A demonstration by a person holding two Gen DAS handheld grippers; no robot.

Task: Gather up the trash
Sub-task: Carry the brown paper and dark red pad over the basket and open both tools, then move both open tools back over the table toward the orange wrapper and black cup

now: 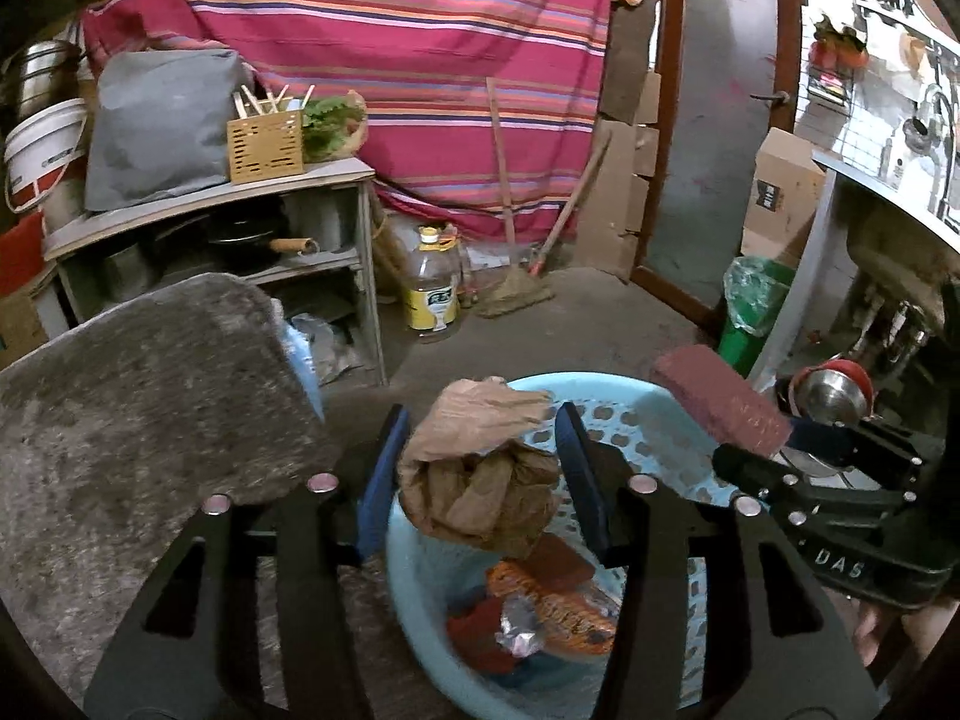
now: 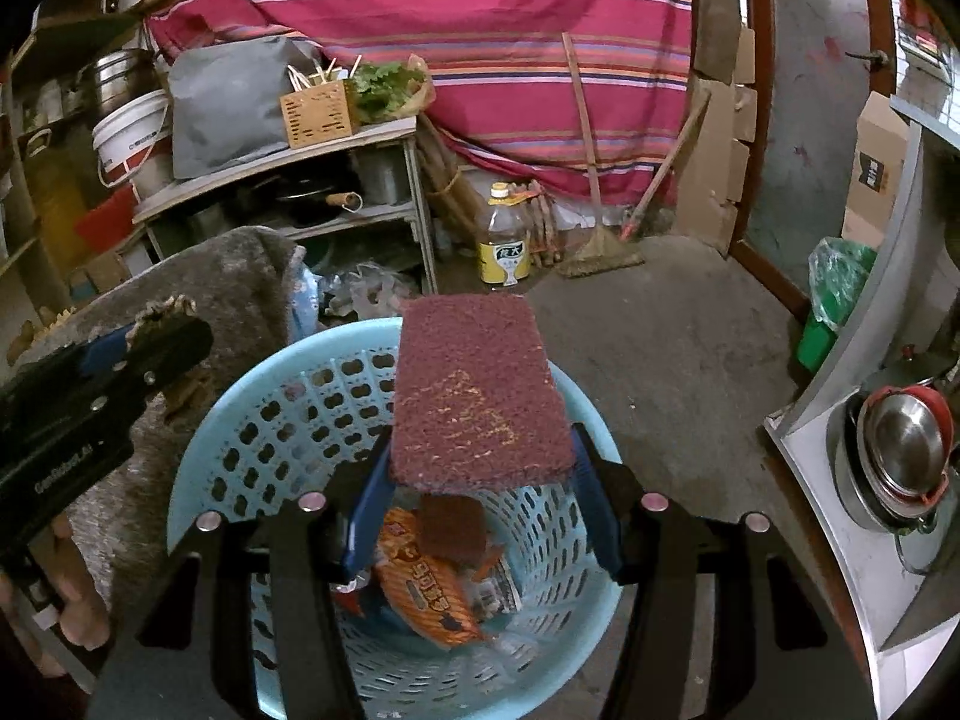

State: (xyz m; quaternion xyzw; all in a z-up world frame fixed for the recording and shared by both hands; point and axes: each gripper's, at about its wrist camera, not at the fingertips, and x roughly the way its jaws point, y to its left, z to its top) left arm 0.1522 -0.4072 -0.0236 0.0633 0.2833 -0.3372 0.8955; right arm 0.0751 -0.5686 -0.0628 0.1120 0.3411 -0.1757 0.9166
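A light blue perforated basket [image 1: 636, 420] [image 2: 252, 420] stands on the floor and holds an orange snack wrapper [image 1: 564, 612] [image 2: 426, 594], foil and a dark red pad. My left gripper [image 1: 480, 468] is shut on crumpled brown paper [image 1: 474, 468] above the basket's rim; it also shows in the right wrist view [image 2: 150, 348]. My right gripper [image 2: 480, 480] is shut on a dark red scouring pad [image 2: 474, 396] held over the basket; the pad also shows in the left wrist view [image 1: 720, 402].
A grey fuzzy cushion [image 1: 138, 396] lies left of the basket. A shelf unit [image 1: 240, 228] with pans stands behind it. An oil bottle [image 1: 429, 288], broom [image 1: 516, 288], green bin [image 1: 750, 312] and a steel bowl [image 2: 900, 444] under a counter are around.
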